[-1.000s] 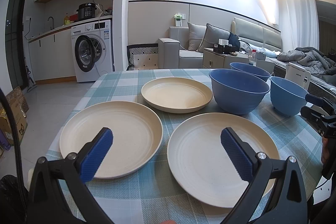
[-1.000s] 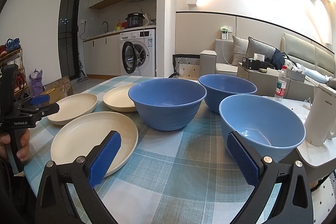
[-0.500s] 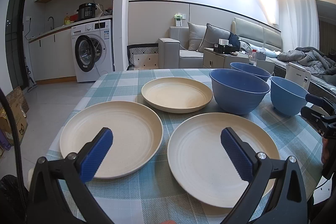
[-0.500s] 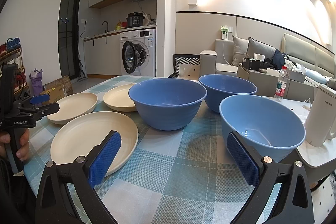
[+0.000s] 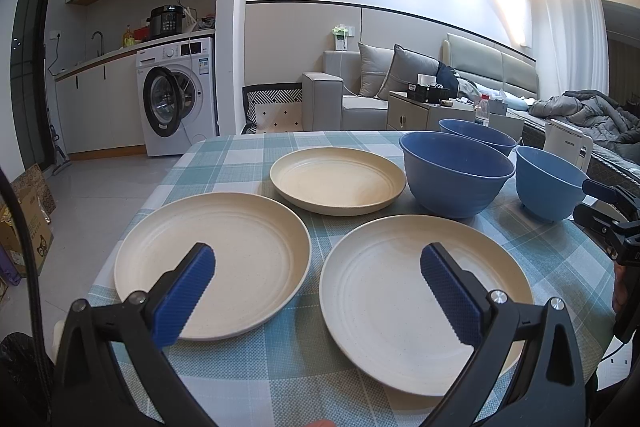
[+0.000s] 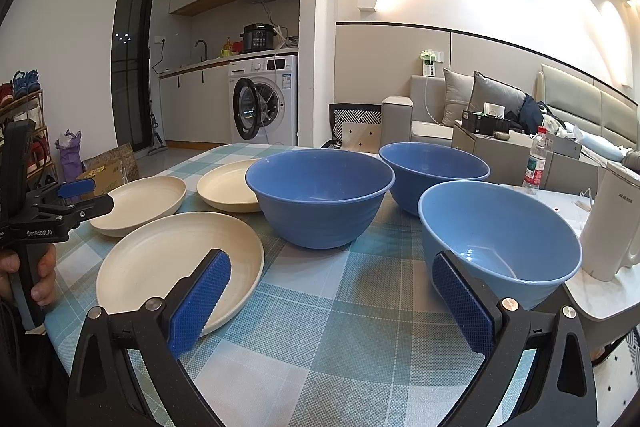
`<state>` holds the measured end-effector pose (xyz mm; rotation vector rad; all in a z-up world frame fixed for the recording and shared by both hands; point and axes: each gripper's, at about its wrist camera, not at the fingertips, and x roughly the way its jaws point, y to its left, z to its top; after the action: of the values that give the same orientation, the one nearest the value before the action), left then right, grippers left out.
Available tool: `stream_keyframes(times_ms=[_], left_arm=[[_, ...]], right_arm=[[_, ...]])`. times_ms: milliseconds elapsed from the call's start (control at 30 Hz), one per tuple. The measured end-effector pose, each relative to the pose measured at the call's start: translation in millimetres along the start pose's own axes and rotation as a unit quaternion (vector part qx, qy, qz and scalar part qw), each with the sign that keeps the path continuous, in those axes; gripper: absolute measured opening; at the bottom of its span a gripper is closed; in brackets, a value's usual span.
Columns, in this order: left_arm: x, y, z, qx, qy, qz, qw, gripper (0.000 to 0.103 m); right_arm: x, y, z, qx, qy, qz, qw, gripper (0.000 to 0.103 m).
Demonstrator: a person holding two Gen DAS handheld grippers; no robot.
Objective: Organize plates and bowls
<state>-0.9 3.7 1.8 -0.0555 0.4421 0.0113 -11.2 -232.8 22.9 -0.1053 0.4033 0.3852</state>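
Three plates and three bowls laid out on the checked table, nothing stacked or picked up.

Left gripper (image 5: 316, 277) hangs low over the near edge with its blue pads wide apart and nothing between them, sitting above the gap between the left plate (image 5: 224, 259) and the right plate (image 5: 400, 291). The far plate (image 5: 338, 179) lies behind those two, just beside the big bowl (image 5: 456, 173). Back bowl (image 5: 476, 135) is behind that one, and the light bowl (image 6: 500, 235) sits near the table's right edge next to a white kettle (image 6: 612, 223). Right gripper (image 6: 330, 293) is spread open and empty too, over bare tablecloth (image 6: 340, 307) between the right plate and the light bowl.
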Motion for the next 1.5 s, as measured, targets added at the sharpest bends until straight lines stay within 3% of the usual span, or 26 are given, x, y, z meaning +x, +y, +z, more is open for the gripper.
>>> stream_keyframes(times_ms=[1167, 1500], left_arm=[[-2.2, 5.5, 0.9, -0.009, -0.001, 0.005, 0.9999, 0.103], [2.8, 13.0, -0.1, -0.033, 0.007, 0.005, 0.9994, 0.103]], right_arm=[[-1.7, 0.4, 1.4, -0.004, 0.002, -0.002, 1.0, 0.103], [9.4, -0.5, 2.2, -0.007, 0.024, 0.003, 1.0, 0.103]])
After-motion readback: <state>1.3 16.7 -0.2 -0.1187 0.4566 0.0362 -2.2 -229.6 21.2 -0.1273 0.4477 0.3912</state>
